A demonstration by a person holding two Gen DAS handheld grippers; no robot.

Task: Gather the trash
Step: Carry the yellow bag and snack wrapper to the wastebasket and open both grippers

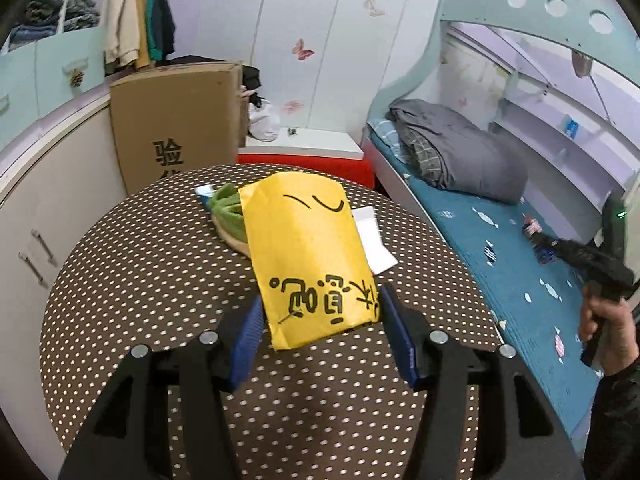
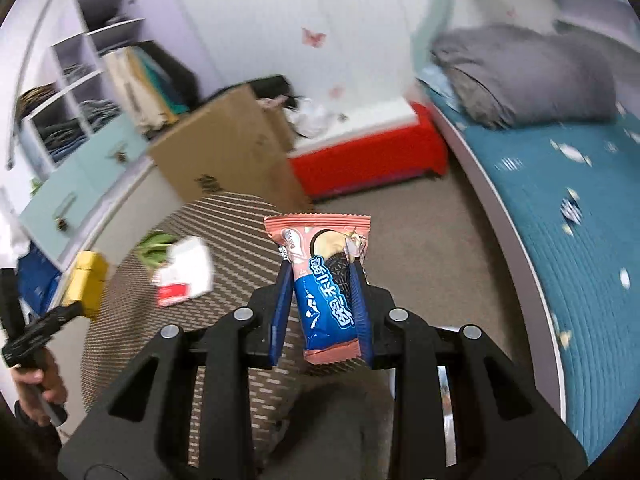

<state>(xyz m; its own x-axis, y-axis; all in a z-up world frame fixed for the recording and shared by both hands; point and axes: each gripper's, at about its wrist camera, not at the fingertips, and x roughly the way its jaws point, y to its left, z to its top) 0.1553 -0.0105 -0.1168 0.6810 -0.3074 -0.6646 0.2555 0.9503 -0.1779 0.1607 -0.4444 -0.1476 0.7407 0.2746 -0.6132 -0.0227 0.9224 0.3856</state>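
My left gripper (image 1: 320,308) is shut on a yellow paper bag (image 1: 308,256) with black characters and holds it over the round dotted table (image 1: 160,280). The bag (image 2: 86,284) also shows at the left of the right wrist view. My right gripper (image 2: 322,276) is shut on a blue and pink cookie wrapper (image 2: 324,280), held upright above the table edge and floor. A green wrapper (image 1: 228,212) and a white paper (image 1: 374,240) lie on the table behind the yellow bag. A white and red packet (image 2: 184,272) lies on the table.
A large cardboard box (image 1: 176,120) stands behind the table. A red and white low bench (image 2: 368,148) sits by the wall. A bed (image 1: 520,264) with a teal sheet and grey duvet runs along the right. Cabinets (image 1: 48,200) stand at the left.
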